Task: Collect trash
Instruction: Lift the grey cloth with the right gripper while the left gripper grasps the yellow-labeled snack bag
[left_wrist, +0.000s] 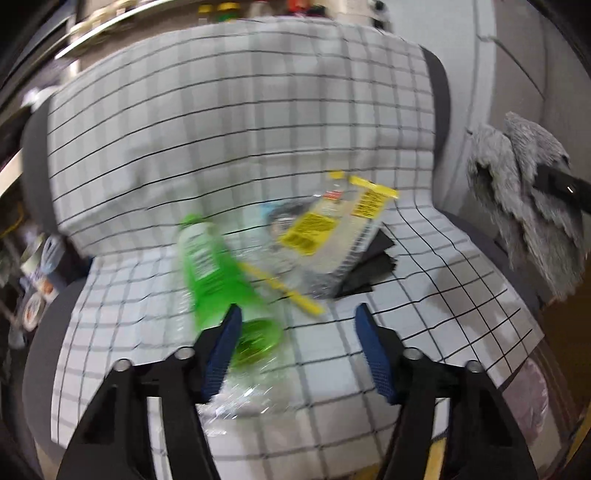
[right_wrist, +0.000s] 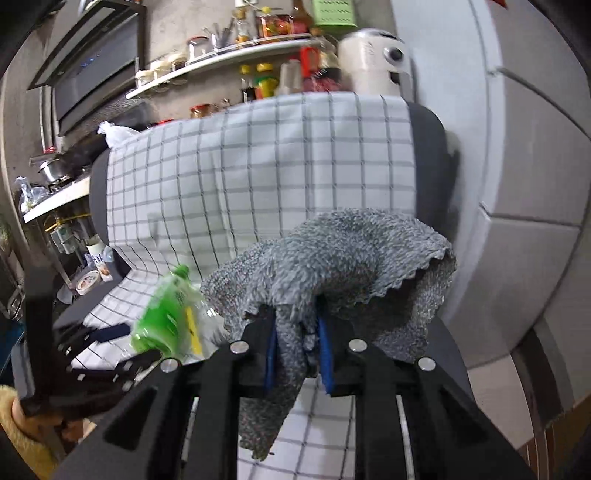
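Observation:
A green plastic bottle lies on the checked cloth over a seat. Beside it lie a clear wrapper with yellow labels and a black scrap. My left gripper is open just in front of them, its left finger against the bottle's base, with crumpled clear plastic below it. My right gripper is shut on a grey fluffy cloth, held above the seat to the right. The bottle and the left gripper show in the right wrist view.
The checked cloth drapes a dark padded seat and backrest. A grey panelled wall stands to the right. Kitchen shelves with bottles and jars sit behind. The right gripper with its grey cloth hangs at the right in the left wrist view.

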